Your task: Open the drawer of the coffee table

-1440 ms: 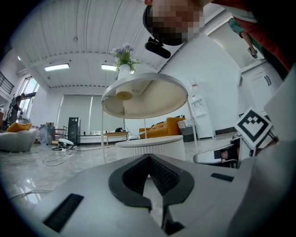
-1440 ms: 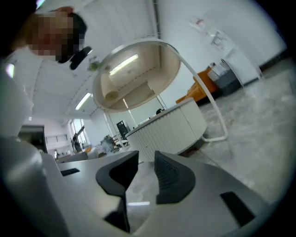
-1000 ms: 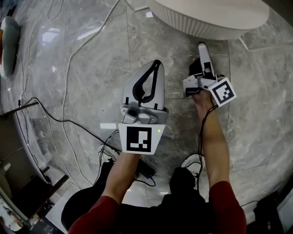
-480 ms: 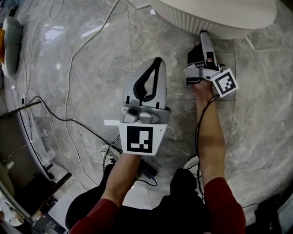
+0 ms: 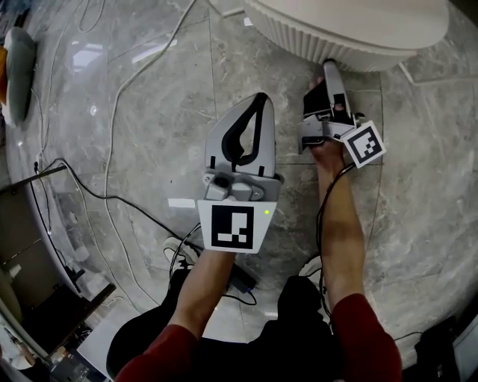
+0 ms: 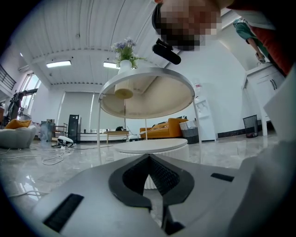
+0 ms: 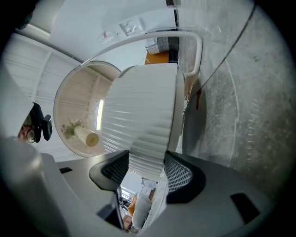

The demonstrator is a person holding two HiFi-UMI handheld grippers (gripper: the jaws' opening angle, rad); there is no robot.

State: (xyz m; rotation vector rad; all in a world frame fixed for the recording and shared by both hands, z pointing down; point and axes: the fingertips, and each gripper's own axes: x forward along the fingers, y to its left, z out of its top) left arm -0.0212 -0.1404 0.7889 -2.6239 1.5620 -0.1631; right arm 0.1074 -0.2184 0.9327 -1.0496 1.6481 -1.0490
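The low white coffee table (image 5: pixel 351 19) has a ribbed side wall (image 5: pixel 321 43) and stands at the top of the head view. My right gripper (image 5: pixel 328 69) points at that wall with its tips right against it. In the right gripper view the ribbed front (image 7: pixel 143 106) fills the gap between the jaws of the right gripper (image 7: pixel 147 162). They are closing, and the pads stand wide on either side of it. My left gripper (image 5: pixel 258 101) hangs over the floor short of the table, shut and empty. The left gripper (image 6: pixel 149 158) looks level at the coffee table (image 6: pixel 150 146).
Cables (image 5: pixel 112 112) trail over the grey marble floor at the left. A pale cushion (image 5: pixel 15 67) lies at the left edge and dark gear (image 5: pixel 45 298) sits lower left. Behind the coffee table stands a taller round table (image 6: pixel 148 92) with a vase (image 6: pixel 124 69).
The right gripper has edged forward to the table's ribbed side and rolled a little. The left gripper has kept its place.
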